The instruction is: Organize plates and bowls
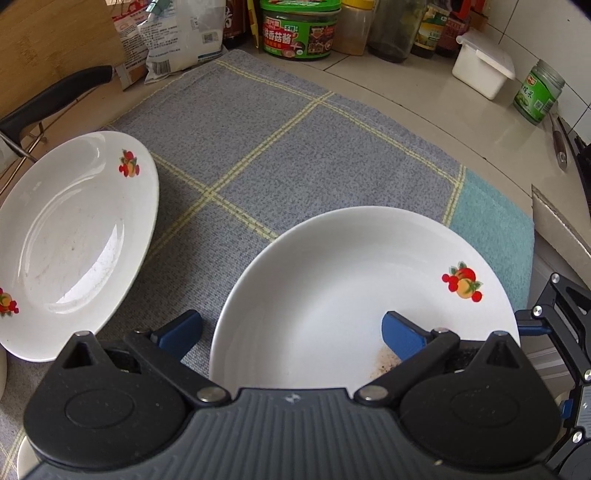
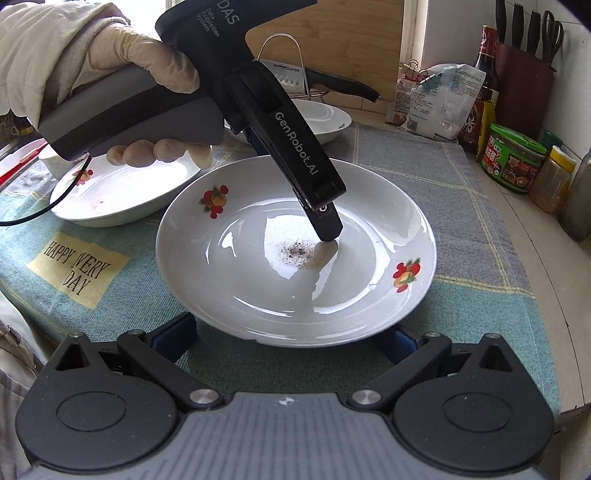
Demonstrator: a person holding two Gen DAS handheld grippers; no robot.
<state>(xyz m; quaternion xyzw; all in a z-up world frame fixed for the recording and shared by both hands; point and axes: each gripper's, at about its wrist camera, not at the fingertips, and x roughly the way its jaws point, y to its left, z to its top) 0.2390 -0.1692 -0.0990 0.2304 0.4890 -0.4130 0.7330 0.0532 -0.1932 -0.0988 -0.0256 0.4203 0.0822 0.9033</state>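
A white plate with fruit decals lies on the checked cloth. It has a smear of dark specks at its middle. My left gripper is open and straddles the plate's rim, one blue fingertip inside the plate and the other outside over the cloth. In the right wrist view that inner finger touches the plate's centre. My right gripper is open at the near rim, one fingertip partly hidden under it. Nothing is gripped.
A second decal plate sits tilted to the left and a third plate lies beside the gloved hand. A green tub, bottles, a white box, a green jar and a knife handle ring the cloth.
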